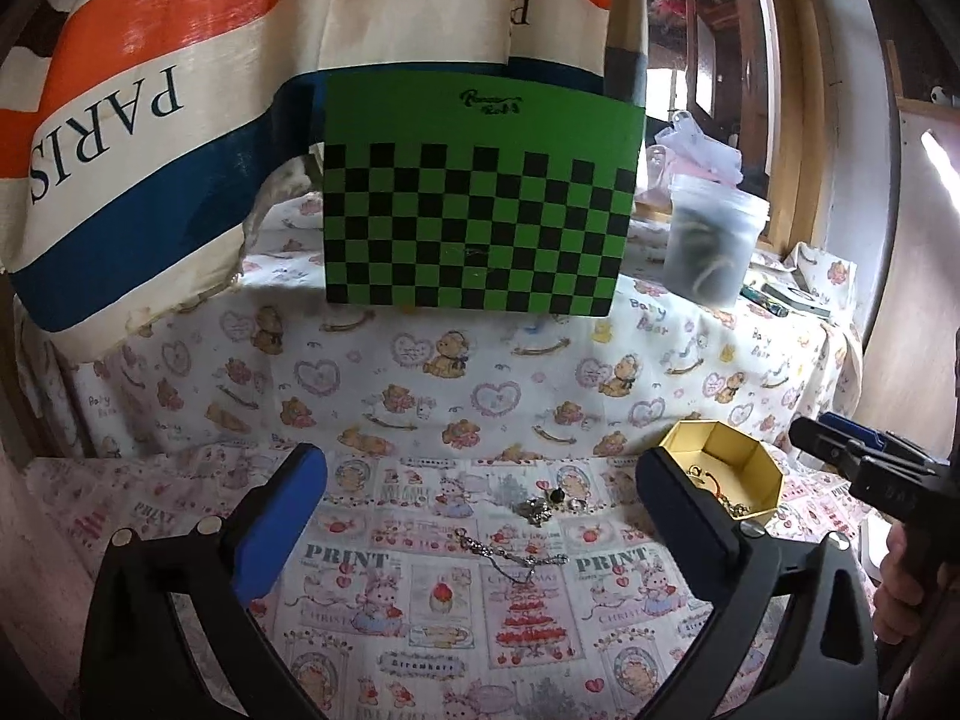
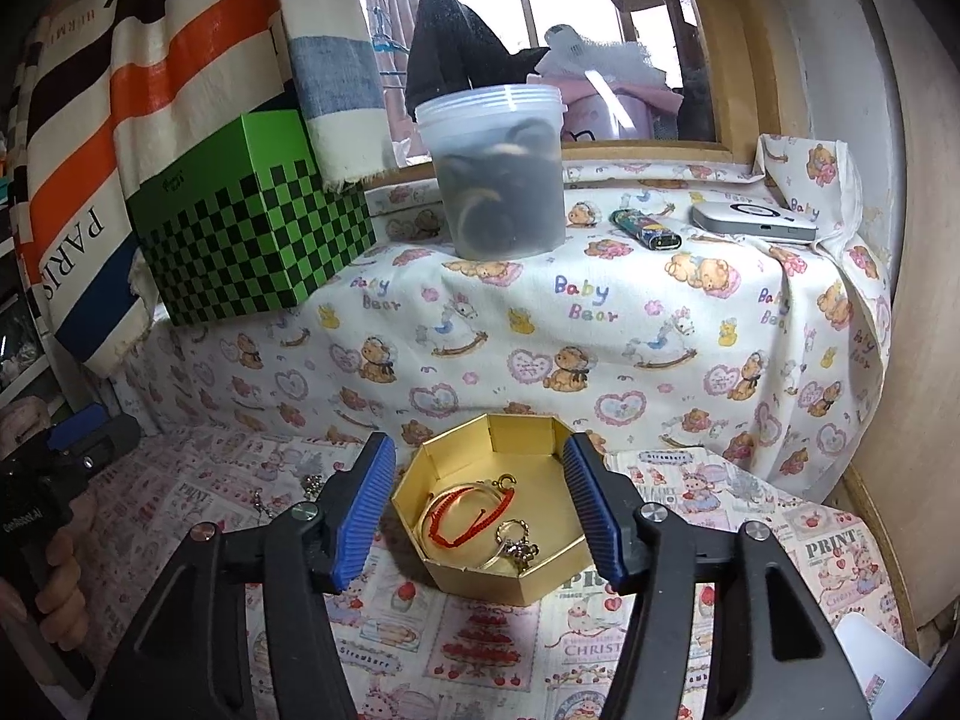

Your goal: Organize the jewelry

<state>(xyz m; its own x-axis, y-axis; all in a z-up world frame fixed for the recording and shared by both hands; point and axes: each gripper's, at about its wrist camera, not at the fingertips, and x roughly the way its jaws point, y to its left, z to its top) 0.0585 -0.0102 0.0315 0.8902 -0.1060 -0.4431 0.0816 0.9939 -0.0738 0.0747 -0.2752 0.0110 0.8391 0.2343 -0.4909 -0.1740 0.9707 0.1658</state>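
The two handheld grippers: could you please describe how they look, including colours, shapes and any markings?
Both are alike. The left gripper and the right gripper each have two black, angular plastic arms with triangular cut-outs and silver round bolt heads at the joints. The fingers carry blue ribbed pads. Seen from the right wrist camera, the left gripper's black body bears small white lettering, too small to read.

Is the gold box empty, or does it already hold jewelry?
Not empty. The open, lidless gold box holds a red cord bracelet and a gold ring with a small charm; much of its floor is bare.
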